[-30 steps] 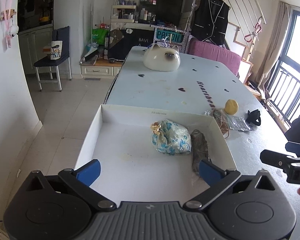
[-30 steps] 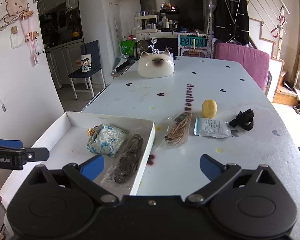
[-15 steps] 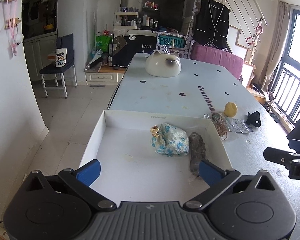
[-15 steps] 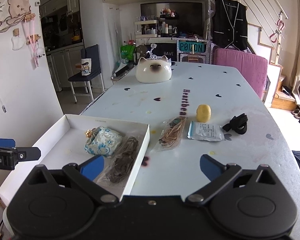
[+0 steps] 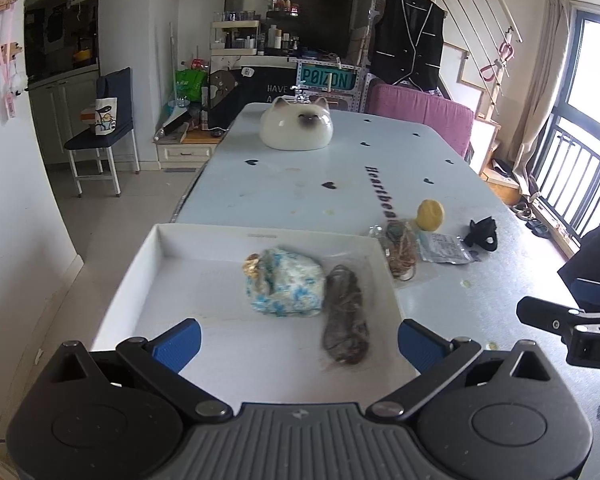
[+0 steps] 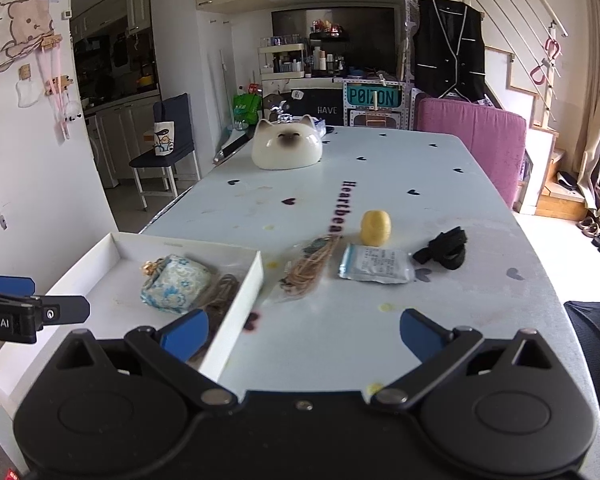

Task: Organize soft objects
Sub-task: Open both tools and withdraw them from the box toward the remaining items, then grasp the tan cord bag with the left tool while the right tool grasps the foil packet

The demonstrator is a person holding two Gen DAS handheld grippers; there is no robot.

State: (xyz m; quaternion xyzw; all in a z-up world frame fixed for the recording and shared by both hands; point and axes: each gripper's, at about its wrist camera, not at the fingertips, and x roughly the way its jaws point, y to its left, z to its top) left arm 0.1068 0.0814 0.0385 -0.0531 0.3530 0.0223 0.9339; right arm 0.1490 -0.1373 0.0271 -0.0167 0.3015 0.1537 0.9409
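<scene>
A white tray point(image 5: 180, 264) point(image 6: 100, 268) sits at the table's near left corner. In it lie a blue floral pouch point(image 5: 286, 286) point(image 6: 176, 284) and a dark bagged cord point(image 5: 344, 316) point(image 6: 224, 292). To its right on the table lie a tan bagged cord point(image 5: 400, 246) point(image 6: 310, 266), a silver-blue packet point(image 5: 444, 248) point(image 6: 376, 268), a yellow ball point(image 5: 430, 214) point(image 6: 375, 227) and a black strap point(image 5: 482, 232) point(image 6: 444, 249). My left gripper point(image 5: 298, 340) is open and empty above the tray's near edge. My right gripper point(image 6: 304, 330) is open and empty over the table beside the tray.
A white cat-face dish point(image 5: 296, 128) point(image 6: 287, 148) stands at the table's far end. A pink chair point(image 6: 472, 140) is behind the table. A dark chair point(image 5: 108, 120) stands on the floor at the left.
Both grippers have drawn back and risen a little, so the tray and the items look farther away. Nothing on the table has moved.
</scene>
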